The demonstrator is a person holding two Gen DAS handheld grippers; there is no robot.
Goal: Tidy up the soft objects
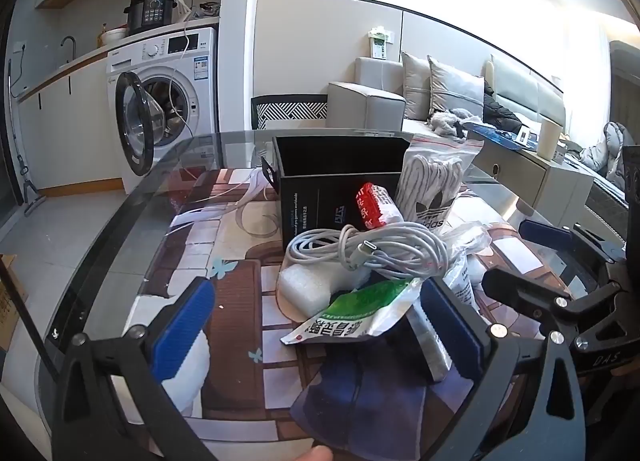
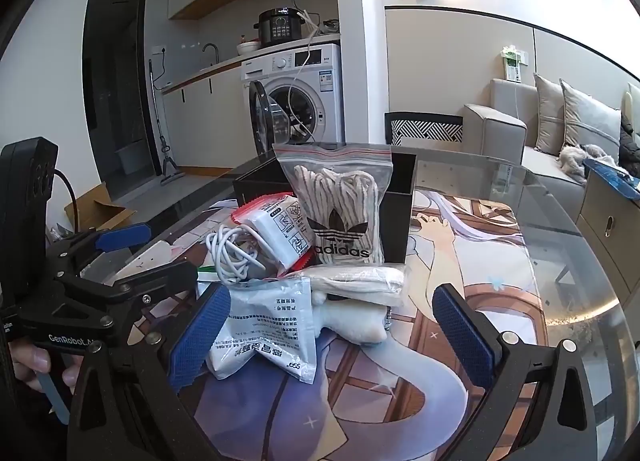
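A heap of soft items lies on the glass table (image 1: 120, 229) in front of an open black box (image 1: 340, 181). It holds a coiled white cable (image 1: 368, 253), a zip bag of laces (image 1: 432, 181), a red-and-white packet (image 1: 376, 205), white foam (image 1: 308, 285) and a green-and-silver pouch (image 1: 352, 317). My left gripper (image 1: 316, 329) stands open around the pouch's near end without pressing it. My right gripper (image 2: 332, 335) is open too, with a white printed pouch (image 2: 264, 321) beside its left pad. Behind it lie a wrapped cream cloth (image 2: 360, 281), the lace bag (image 2: 340, 205) and the box (image 2: 400, 201).
A picture mat covers the table (image 2: 580, 261) under the glass. A washing machine (image 1: 160, 101) with its door open stands beyond the far edge, a chair back (image 2: 424, 129) and a sofa (image 2: 520, 133) to the right. A cardboard box (image 2: 100, 213) sits on the floor.
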